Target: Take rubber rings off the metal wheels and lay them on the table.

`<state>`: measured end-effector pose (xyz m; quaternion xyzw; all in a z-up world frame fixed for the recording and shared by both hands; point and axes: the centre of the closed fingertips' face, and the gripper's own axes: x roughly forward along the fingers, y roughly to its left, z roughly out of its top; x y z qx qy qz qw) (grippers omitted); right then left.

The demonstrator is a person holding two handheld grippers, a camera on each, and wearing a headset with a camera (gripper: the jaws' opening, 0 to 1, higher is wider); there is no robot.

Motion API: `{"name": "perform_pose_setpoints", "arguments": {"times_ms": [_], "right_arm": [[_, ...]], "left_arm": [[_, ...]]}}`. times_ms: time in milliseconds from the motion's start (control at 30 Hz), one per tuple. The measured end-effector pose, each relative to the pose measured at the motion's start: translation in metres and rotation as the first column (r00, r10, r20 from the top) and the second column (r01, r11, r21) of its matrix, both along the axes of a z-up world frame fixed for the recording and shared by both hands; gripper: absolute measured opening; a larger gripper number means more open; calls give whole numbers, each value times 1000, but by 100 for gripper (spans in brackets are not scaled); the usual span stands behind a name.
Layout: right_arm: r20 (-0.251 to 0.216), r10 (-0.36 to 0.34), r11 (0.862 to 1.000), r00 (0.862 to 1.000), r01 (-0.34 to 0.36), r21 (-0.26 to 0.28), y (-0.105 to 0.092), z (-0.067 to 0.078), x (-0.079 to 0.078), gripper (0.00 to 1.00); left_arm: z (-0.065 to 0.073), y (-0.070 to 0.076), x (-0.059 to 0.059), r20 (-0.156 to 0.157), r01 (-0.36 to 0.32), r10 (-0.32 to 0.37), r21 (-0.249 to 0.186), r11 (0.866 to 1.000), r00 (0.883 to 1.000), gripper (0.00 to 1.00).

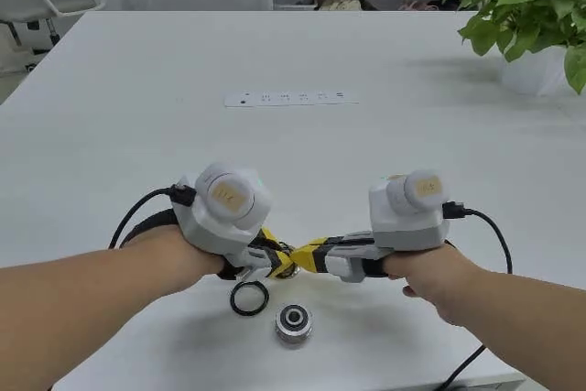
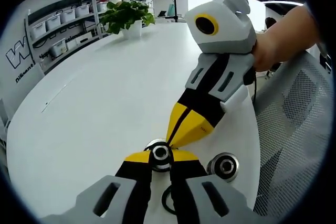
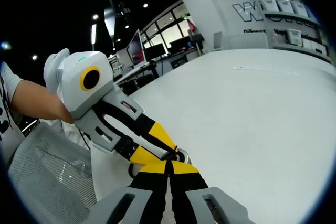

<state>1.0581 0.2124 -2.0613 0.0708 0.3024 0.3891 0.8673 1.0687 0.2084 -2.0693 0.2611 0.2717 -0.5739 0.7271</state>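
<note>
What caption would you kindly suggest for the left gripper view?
Left gripper holds a metal wheel while the right gripper, tips shut, meets it.

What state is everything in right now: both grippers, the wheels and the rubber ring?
left gripper: shut on the held wheel.
held wheel: clamped in the left gripper's jaws; whether it has a ring on it cannot be told.
right gripper: shut, tips at the held wheel.
loose wheel: flat on the table, rim looks bare.
rubber ring: off, flat on the table beside the loose wheel.
</note>
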Motion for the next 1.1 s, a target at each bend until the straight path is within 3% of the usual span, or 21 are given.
{"name": "perform_pose_setpoints", "arguments": {"times_ms": [100,300,433,567,900,1100], "right_arm": [[3,-3,1000,1000,3,-8,0,-1,1,0],[12,-5,1000,1000,5,-20,0,0,2,0],[18,-8,1000,1000,8,-9,-1,5,2,0],[17,-9,1000,1000,9,-6,-2,6,2,0],[26,-8,1000,1000,7,27,1,18,-1,0],[29,-6,999,1000,5,43,3,24,-4,0]], "left_arm": [[1,-1,-1,29,27,-27,4,1000,999,8],[2,-1,-1,54,49,-50,18,999,997,8],[3,2,-3,29,64,-64,16,998,998,13],[7,5,-7,29,77,-78,13,997,997,16],[26,14,-18,17,87,-86,-52,995,996,25],[31,21,-29,29,115,-114,-53,992,993,31]]}}
